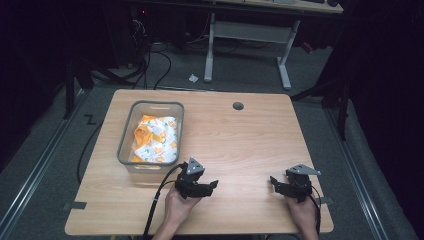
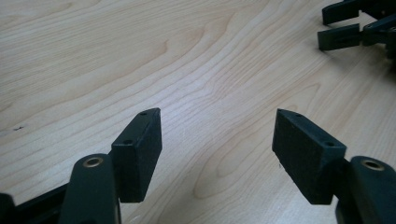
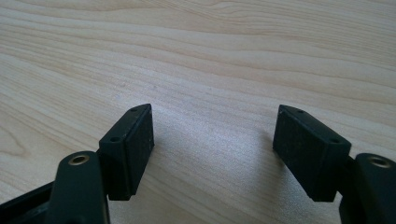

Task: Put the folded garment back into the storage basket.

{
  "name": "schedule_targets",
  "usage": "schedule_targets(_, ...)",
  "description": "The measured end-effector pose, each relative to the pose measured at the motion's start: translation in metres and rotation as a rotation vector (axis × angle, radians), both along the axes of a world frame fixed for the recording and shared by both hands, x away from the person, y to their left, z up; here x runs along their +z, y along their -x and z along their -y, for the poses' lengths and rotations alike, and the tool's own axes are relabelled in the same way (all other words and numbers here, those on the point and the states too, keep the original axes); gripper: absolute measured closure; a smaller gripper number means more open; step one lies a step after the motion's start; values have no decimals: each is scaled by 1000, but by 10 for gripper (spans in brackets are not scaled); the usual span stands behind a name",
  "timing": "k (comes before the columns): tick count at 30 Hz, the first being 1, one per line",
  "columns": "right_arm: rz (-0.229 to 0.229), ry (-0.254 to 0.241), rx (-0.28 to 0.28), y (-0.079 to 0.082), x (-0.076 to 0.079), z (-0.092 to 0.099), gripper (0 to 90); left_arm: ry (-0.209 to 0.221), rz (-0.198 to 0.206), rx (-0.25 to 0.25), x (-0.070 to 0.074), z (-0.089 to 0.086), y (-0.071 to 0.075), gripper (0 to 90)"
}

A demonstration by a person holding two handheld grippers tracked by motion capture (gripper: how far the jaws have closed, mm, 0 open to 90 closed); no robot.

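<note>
Bin [image 1: 125, 131]: grey, rectangular, with rounded corners and handle slots at both short ends; set on the left part of the table, long side running away from the person, near end just beyond the left gripper.
Table [image 1: 240, 135]: light wood grain, largest thing in the high view; dark round hole [image 1: 238, 106] near the far edge, right of the bin; bare wood under both pairs of jaws in the gripper views.
Packets [image 1: 156, 138]: white with orange and green print, crumpled, lying inside the bin and covering most of its floor.
Left gripper [image 1: 211, 185]: black, held by the left hand [image 1: 176, 206] near the front edge, close to the bin's near right corner; jaws pointing right toward the other gripper; in the left gripper view [image 2: 217, 140] jaws spread wide, nothing between them, low over the wood.
Right gripper [image 1: 274, 181]: black, held by the right hand [image 1: 302, 212] near the front right; jaws pointing left; in the right gripper view [image 3: 213, 135] jaws spread wide, holding nothing, low over the wood; also seen at the top right corner of the left gripper view [image 2: 340, 25].
Gap between grippers: well apart, bare table between.
</note>
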State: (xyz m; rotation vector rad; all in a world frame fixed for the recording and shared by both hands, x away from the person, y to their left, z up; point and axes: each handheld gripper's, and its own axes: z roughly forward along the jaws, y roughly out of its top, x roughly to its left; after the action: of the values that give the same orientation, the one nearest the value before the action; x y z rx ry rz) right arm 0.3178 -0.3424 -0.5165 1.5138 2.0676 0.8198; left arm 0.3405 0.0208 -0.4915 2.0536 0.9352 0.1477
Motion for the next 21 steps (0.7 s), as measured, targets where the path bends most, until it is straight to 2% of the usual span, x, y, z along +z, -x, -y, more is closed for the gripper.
schedule_targets(8,0,0,0,0,0,0,294,-26,-13,22,-11,-2,-2,342)
schedule_targets(9,0,0,0,0,0,0,294,-35,-3,33,-12,-3,-2,348)
schedule_targets(21,0,0,0,0,0,0,294,-67,5,70,-21,-5,-4,354)
